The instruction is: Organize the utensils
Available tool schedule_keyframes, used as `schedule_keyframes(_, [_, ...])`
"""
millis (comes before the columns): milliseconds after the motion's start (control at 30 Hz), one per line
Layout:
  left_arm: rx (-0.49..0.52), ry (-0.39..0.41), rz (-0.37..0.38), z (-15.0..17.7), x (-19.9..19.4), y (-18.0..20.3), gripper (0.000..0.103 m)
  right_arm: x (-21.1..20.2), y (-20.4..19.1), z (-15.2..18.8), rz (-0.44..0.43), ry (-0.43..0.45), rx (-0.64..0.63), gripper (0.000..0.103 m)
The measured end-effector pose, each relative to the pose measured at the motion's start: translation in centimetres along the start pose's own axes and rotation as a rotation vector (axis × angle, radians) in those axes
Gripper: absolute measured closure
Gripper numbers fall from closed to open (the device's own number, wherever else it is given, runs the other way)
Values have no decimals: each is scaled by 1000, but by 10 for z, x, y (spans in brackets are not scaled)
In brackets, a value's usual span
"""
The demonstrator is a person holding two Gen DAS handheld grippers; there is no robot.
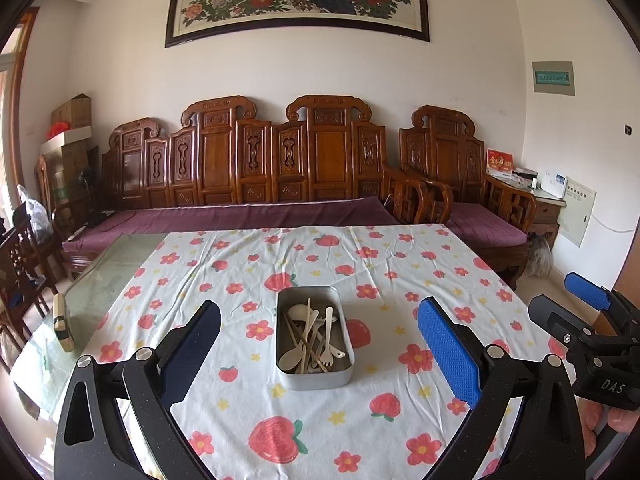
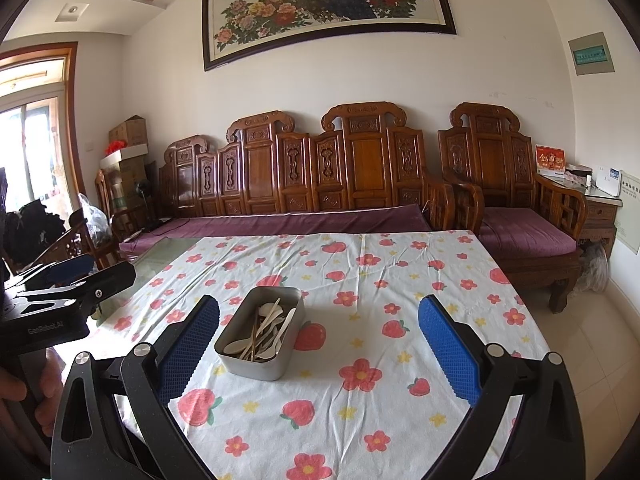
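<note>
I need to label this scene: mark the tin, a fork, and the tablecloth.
tin [image 1: 280, 336]: left wrist view, on its left wall.
fork [image 1: 329, 332]: left wrist view, on the middle of its handle.
tablecloth [image 1: 400, 280]: left wrist view, on a bare patch right of the tin.

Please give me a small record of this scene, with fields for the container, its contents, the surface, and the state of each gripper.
container: metal tin, rectangular, lid off
contents: pale spoons, a fork and chopsticks, piled loosely
surface: floral tablecloth over a glass table
left gripper: open, empty, above the cloth, tin ahead
right gripper: open, empty, tin ahead to its left
</note>
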State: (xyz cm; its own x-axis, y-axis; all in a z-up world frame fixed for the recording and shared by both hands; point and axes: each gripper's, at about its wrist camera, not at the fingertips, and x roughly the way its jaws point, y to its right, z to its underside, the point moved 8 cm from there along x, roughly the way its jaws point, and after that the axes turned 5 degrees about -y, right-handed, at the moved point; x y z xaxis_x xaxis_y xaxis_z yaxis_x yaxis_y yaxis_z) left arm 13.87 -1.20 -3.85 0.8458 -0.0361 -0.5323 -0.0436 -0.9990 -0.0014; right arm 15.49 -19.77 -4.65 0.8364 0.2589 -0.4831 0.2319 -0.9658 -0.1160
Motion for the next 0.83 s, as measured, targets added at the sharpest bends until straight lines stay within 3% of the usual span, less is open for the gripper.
schedule_keyframes(833, [-6,1,4,-8,-2,7,8,-1,1,0,0,2,2,3])
